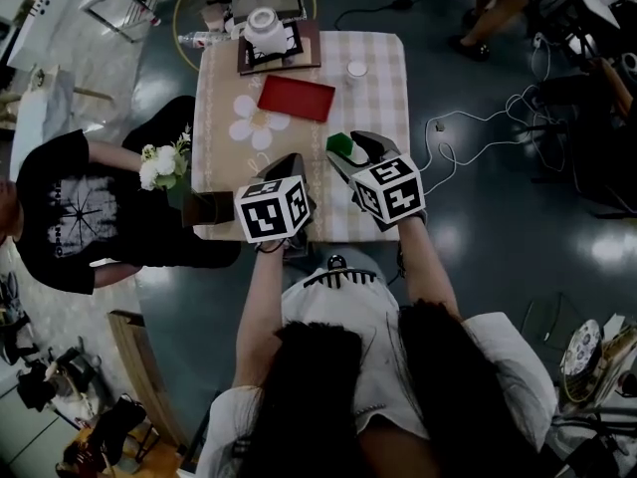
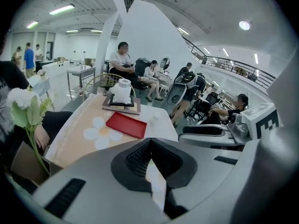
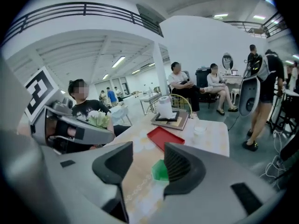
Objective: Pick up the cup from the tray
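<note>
On the table [image 1: 378,78], 2 grippers are held over the near edge.
The red tray [image 1: 296,98] is seen bare. The left gripper [image 2: 150,148] is clenched, likely idle. The right gripper [image 3: 148,157] is spread, the green cup [image 3: 159,171] set between its jaws, unpressed, off the tray.

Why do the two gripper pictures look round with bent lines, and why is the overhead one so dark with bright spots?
Left gripper view: a wide-angle lens bows the railing and blackens the corners; the close left gripper looks soft. Right gripper view: same bulge, yet the red tray reads clearly. Head view: dim overall, with bright glare patches on the glossy floor.
</note>
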Demonstrator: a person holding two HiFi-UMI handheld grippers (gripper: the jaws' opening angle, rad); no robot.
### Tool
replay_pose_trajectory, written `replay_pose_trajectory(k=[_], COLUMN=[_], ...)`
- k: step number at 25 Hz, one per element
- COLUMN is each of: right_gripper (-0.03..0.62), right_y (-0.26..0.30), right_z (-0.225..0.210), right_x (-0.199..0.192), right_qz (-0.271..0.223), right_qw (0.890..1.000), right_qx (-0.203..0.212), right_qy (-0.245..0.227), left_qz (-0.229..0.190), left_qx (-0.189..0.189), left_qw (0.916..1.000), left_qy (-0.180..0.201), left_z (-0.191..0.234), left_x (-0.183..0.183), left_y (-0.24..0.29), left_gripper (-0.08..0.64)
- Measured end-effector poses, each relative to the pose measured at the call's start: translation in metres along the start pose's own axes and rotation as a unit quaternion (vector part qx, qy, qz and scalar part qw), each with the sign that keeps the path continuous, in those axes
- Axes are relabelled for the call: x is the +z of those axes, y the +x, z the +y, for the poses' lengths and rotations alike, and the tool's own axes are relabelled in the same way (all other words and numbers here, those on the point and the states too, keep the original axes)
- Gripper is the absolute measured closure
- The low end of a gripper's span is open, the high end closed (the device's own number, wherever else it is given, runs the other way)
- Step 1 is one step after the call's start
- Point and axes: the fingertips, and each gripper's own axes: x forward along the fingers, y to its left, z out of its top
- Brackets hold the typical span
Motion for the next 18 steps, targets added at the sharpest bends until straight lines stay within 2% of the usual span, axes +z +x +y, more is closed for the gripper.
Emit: replay_pose_trajectory(k=[2, 5, 10, 15, 18], right_gripper=[0.478, 0.567, 0.581, 0.583, 0.583], right_y=[-0.009, -0.016, -0.021, -0.023, -0.021], right_z=[-0.003, -0.007, -0.005, -0.007, -0.007], right_x=[0.003, 0.000, -0.004, -0.005, -0.007], right_qz=[-0.017, -0.022, -0.022, -0.012, -0.008], right_qw=[1.000, 0.999, 0.998, 0.996, 0.996], right_qx=[-0.024, -0.044, -0.053, -0.087, -0.091], right_qy=[0.011, 0.021, 0.023, -0.004, -0.003], left_qz=[0.001, 0.002, -0.006, -0.005, -0.004], left_qx=[-0.004, -0.008, -0.015, -0.018, -0.015], left_qw=[1.0000, 0.9999, 0.9999, 0.9997, 0.9998], left_qy=[0.005, 0.008, 0.006, 0.013, 0.012], left_z=[-0.003, -0.006, -0.013, -0.020, -0.018], left_x=[-0.002, -0.006, -0.011, -0.012, -0.013], left_y=[0.000, 0.000, -0.003, -0.003, -0.003], left_gripper=[0.552, 0.552, 0.552, 0.552, 0.552])
